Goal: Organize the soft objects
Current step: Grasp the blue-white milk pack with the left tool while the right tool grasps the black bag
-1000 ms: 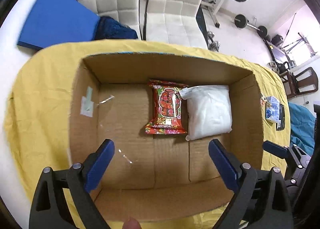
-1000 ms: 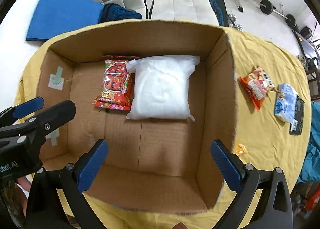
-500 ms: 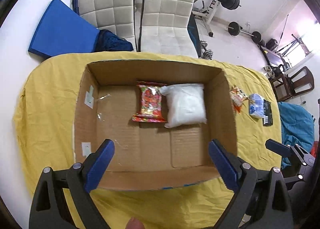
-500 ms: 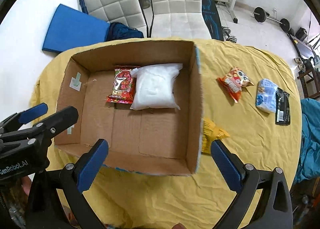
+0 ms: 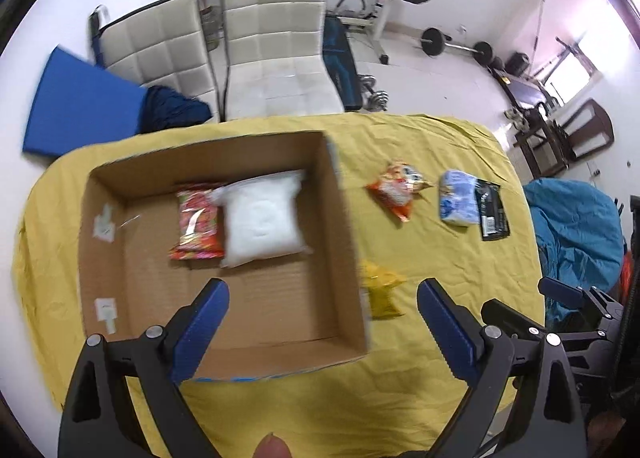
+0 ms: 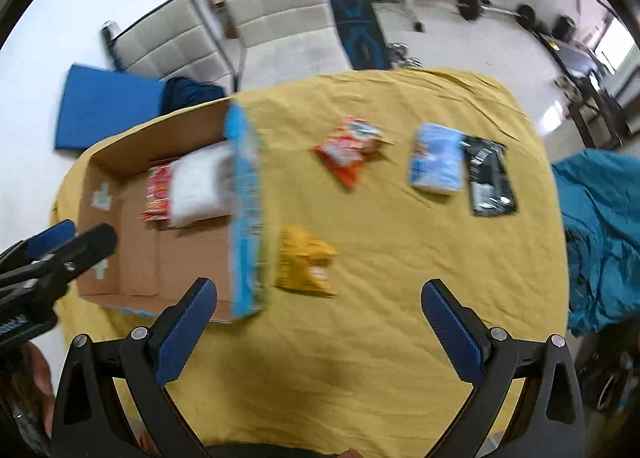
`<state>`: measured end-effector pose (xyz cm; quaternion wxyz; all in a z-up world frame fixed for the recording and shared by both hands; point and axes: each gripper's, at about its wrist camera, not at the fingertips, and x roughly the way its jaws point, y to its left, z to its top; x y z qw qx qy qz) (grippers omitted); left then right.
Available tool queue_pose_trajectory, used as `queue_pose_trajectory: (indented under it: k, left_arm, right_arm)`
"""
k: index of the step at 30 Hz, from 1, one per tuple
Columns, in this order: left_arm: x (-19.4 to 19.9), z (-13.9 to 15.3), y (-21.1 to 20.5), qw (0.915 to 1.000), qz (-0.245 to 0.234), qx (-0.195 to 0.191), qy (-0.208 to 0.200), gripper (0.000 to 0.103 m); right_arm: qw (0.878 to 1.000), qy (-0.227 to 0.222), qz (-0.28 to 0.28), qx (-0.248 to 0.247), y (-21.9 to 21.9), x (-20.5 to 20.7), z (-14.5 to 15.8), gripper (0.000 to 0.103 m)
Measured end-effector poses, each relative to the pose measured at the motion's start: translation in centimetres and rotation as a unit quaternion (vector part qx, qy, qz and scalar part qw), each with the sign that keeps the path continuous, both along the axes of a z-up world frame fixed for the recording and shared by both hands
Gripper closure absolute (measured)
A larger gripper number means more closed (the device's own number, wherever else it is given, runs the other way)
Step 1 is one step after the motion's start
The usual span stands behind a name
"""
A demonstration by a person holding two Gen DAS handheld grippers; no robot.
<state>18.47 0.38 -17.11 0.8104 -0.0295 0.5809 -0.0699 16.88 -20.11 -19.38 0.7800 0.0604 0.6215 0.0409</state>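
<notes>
Both grippers hover above the table, jaws wide and empty: left gripper (image 5: 322,298) over the cardboard box (image 5: 344,242), right gripper (image 6: 318,300) just near of the yellow snack bag (image 6: 304,262), right of the box.

Motion blur smears the cardboard box (image 6: 244,214) wall, hiding part of the white bag (image 6: 196,186)

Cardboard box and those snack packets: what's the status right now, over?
Both grippers open, empty. Box holds red packet, white bag. Yellow packet nearest, path clear.
</notes>
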Motion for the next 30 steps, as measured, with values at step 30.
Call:
queue_pose_trajectory:
  k: [30]
  left_arm:
    - [15.1,-14.6,-18.7,0.9877,-0.072,0.053,0.128,0.007]
  right_arm:
    - [0.986,0.128,-0.106,-0.025,-23.8,15.4,-19.8,0.006]
